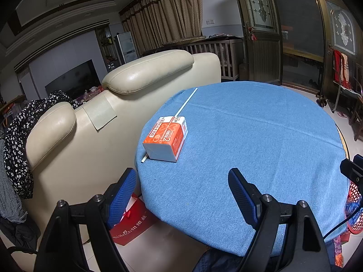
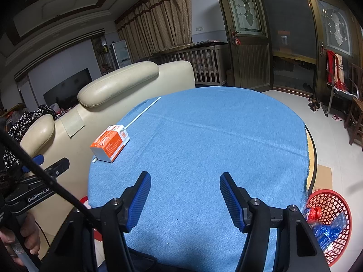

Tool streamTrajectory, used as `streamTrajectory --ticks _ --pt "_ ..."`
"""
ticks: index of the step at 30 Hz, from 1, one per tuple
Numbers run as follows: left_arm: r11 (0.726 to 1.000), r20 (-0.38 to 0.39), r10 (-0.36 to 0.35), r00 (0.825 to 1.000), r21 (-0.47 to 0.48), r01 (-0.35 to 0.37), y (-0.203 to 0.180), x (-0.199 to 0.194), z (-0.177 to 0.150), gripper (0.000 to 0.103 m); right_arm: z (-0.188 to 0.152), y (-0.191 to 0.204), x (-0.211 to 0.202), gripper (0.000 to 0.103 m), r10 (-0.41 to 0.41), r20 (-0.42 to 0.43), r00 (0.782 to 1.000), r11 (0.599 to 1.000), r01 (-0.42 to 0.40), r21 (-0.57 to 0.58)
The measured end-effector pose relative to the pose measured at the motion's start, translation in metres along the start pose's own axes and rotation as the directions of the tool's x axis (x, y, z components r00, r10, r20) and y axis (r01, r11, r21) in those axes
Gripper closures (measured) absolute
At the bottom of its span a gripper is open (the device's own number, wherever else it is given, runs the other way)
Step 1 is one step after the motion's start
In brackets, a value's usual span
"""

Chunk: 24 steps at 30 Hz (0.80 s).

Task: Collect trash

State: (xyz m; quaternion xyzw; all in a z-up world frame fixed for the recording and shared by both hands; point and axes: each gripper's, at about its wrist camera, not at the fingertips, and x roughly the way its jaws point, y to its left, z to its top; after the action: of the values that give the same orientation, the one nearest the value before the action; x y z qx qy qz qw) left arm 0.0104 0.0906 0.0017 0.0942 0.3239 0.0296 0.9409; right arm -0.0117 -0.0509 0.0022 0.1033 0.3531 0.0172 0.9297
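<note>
An orange and white tissue pack (image 1: 166, 137) lies near the left edge of the round table with the blue cloth (image 1: 249, 136), on top of a thin white stick (image 1: 186, 100). The pack (image 2: 111, 142) and stick (image 2: 143, 113) also show in the right wrist view. My left gripper (image 1: 182, 181) is open and empty over the table's near left edge. My right gripper (image 2: 185, 187) is open and empty over the near middle of the cloth (image 2: 204, 147). A red mesh basket (image 2: 329, 224) holding red and blue wrappers stands on the floor at the right.
A cream leather sofa (image 1: 90, 124) backs against the table's left side, with dark floral clothing (image 1: 18, 136) draped on it. A red gift bag (image 1: 129, 226) sits on the floor under the table edge. Chairs (image 2: 354, 117) and a doorway stand at the far right.
</note>
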Motion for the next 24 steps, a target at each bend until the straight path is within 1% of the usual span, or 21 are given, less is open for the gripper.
streamTrajectory --ticks 24 --pt "1.000 -0.007 0.002 1.000 -0.005 -0.002 0.0032 0.0020 -0.0023 0.020 0.0017 0.0014 -0.0011 0.036 -0.002 -0.003 1.000 1.000 0.001 -0.007"
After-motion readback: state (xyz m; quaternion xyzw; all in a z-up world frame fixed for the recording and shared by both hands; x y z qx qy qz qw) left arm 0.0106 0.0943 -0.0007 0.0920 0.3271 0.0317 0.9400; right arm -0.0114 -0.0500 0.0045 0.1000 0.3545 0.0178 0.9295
